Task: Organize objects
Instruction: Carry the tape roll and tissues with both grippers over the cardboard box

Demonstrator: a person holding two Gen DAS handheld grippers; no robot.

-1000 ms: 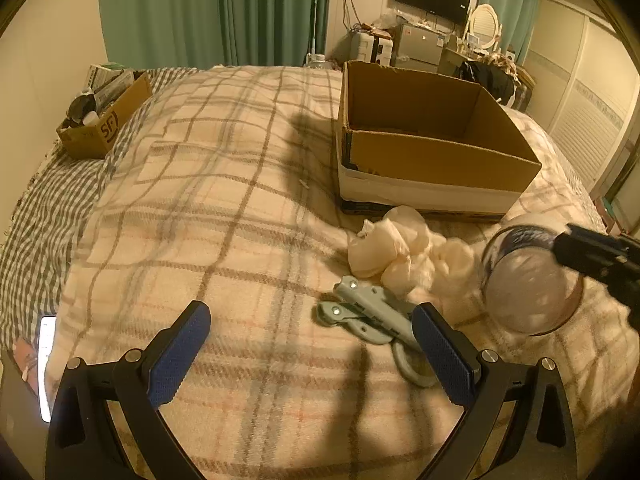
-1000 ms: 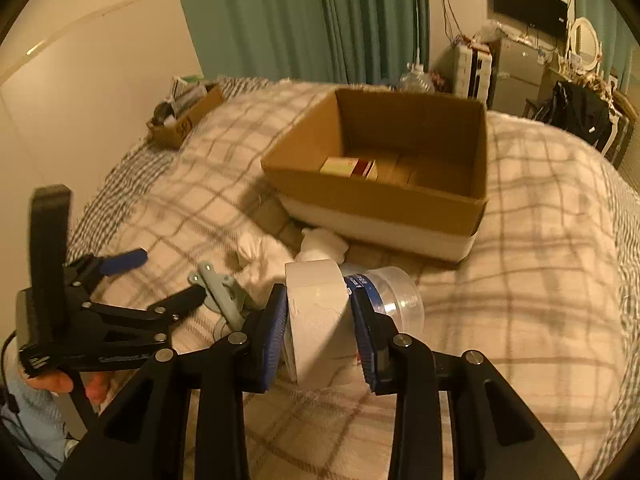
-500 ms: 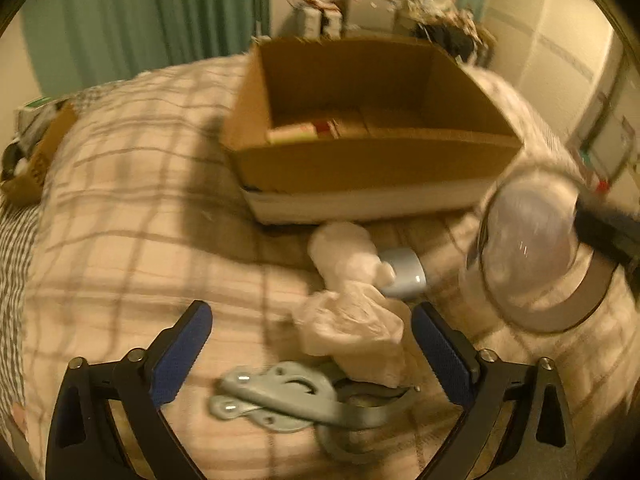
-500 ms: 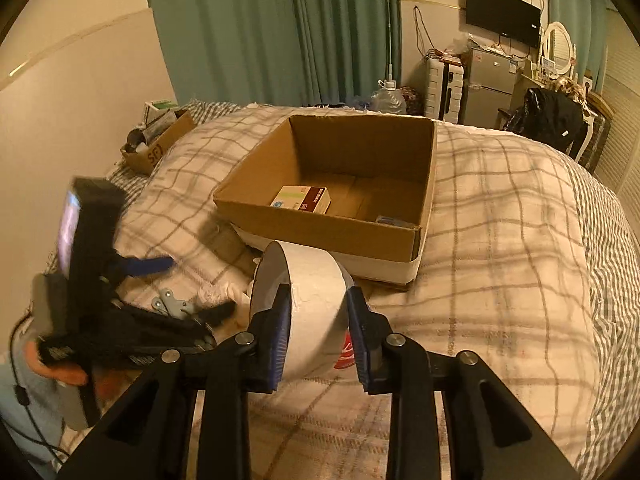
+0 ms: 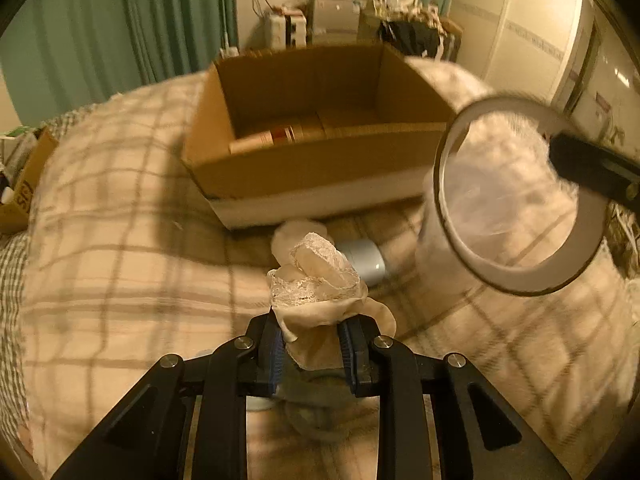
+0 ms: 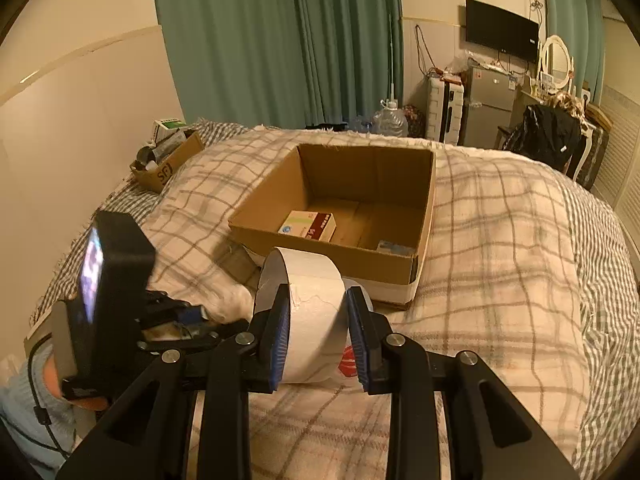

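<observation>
L gripper [image 5: 311, 350] is clenching its fingers [image 5: 273, 354] on a cream lace cloth [image 5: 320, 292], near centre of the bed [image 5: 120, 264], w/ the cloth bunching up above the pads. R gripper [image 6: 318, 338] is gripping a white tape roll [image 6: 310, 304] by its flat sides, holding it upright just in front of the cardboard box [image 6: 332, 258]. Box is sitting mid-bed, w/ a small carton [image 6: 308, 226] lying inside. A grey cylinder [image 5: 362, 258] is lying behind the cloth.

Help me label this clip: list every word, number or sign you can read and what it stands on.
"SF": side of the small cardboard box near the wall.
Print on the small carton inside the big cardboard box: too blurred.
Red mark on the tape roll: unreadable.
</observation>
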